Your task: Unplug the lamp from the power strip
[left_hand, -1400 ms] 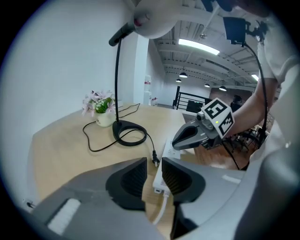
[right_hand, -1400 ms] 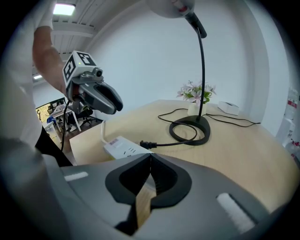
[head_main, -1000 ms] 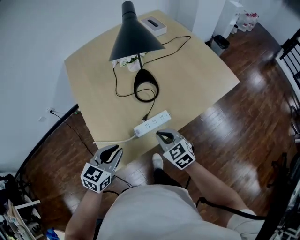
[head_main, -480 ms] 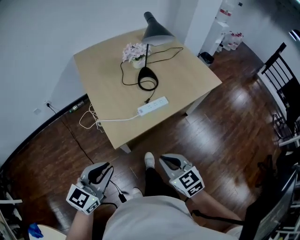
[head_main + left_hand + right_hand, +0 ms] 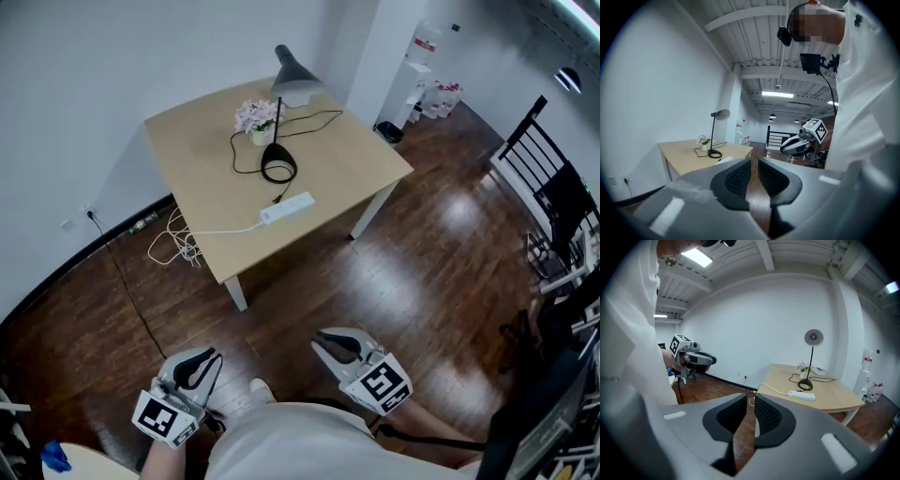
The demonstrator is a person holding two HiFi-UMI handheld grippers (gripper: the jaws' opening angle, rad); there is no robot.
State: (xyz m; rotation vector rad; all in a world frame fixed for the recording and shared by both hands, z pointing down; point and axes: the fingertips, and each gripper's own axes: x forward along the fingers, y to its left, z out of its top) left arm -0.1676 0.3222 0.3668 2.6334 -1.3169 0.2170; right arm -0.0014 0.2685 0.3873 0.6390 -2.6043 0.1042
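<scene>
Steep downward look across a room with a dark wooden floor [image 5: 394, 272] and white walls. Far off, toward the upper left, a pale wooden table [image 5: 187, 159] on white legs.

On the far part of the table, a black lamp [image 5: 293, 81]: cone shade on a thin upright pole, ring-shaped base. Just left of the pole, a small pot of pink flowers [image 5: 253, 115]. Close to the table's near edge, a white power strip [image 5: 287, 207], lying flat, near the lamp base but apart from it. Black lamp cord [image 5: 236, 157] looping over the tabletop and ending at the far side of the strip, seemingly plugged in there, though too small to be sure. White cable [image 5: 220, 229] leaving the strip's left end, dropping over the table's edge into a loose tangle on the floor. At the far right, a black chair [image 5: 539, 155].

Along the bottom, well apart from the table, both tools held low in front of a person in a white top. At lower left, the left claw [image 5: 208, 359], with its marker cube nearest the viewer: jaws all but closed, only a thin slit between the ribbed pads, gripping nothing. At lower centre, the right claw [image 5: 323, 341], in the same state: pads nearly together, empty. Both pointing roughly toward the table.
</scene>
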